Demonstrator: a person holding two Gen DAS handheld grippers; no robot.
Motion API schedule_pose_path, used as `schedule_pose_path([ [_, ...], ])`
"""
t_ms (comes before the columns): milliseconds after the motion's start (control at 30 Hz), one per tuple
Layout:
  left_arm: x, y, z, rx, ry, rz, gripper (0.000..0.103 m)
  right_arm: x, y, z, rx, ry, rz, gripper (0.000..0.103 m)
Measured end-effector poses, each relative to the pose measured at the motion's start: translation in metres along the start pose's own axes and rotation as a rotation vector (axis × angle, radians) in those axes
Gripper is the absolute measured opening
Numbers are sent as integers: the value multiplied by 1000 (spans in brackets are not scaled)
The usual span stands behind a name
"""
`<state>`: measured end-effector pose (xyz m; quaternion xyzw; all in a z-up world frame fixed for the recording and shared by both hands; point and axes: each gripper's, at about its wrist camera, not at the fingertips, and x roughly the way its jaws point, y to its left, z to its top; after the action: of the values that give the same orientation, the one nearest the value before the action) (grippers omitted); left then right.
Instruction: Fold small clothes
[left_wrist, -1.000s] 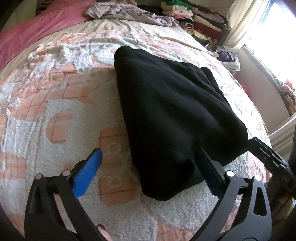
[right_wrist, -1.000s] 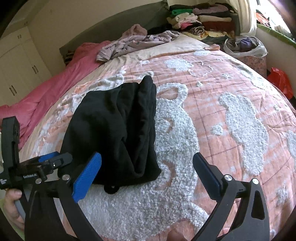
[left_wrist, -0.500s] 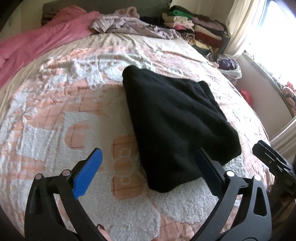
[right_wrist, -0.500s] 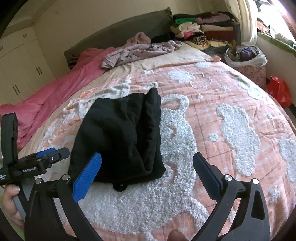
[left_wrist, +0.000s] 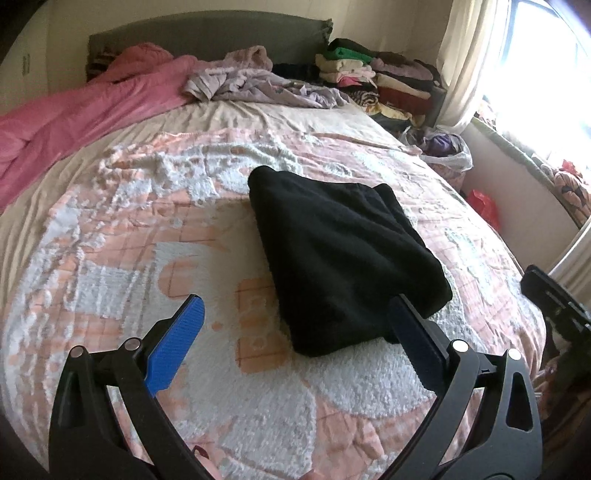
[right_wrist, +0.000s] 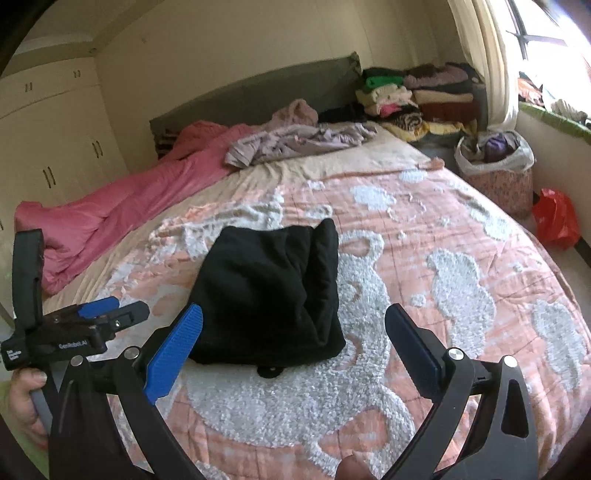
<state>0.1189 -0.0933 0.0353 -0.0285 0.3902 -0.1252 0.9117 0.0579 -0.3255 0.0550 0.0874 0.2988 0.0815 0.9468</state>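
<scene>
On the bedspread (left_wrist: 110, 258), the black garment (left_wrist: 340, 258) lies beyond both grippers' spread, empty jaws.

Bed (left_wrist: 110, 258) w/ folded black garment (left_wrist: 340, 258), pink duvet (left_wrist: 74, 118), lilac clothes (left_wrist: 258, 85).

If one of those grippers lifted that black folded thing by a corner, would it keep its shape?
Probably not. The black garment looks like soft, thick fabric in loose layers, so it would likely droop and unfold. It seems light for its bulk, and pushed across the tufted bedspread it might bunch up.
</scene>
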Motion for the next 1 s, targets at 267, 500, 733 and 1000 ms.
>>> schedule_pose_path([
  [267,-27,4,-22,21,-64,38,94,-29,5,-6,-18,-42,-2,99],
  [500,-47,4,-47,47,-105,55,94,-45,8,-20,-24,-57,-5,99],
  [733,-53,5,-63,40,-92,59,94,-51,17,-43,-61,-52,-24,99],
  [1000,-53,11,-83,15,-68,65,94,-48,22,-67,-87,-21,-38,99],
])
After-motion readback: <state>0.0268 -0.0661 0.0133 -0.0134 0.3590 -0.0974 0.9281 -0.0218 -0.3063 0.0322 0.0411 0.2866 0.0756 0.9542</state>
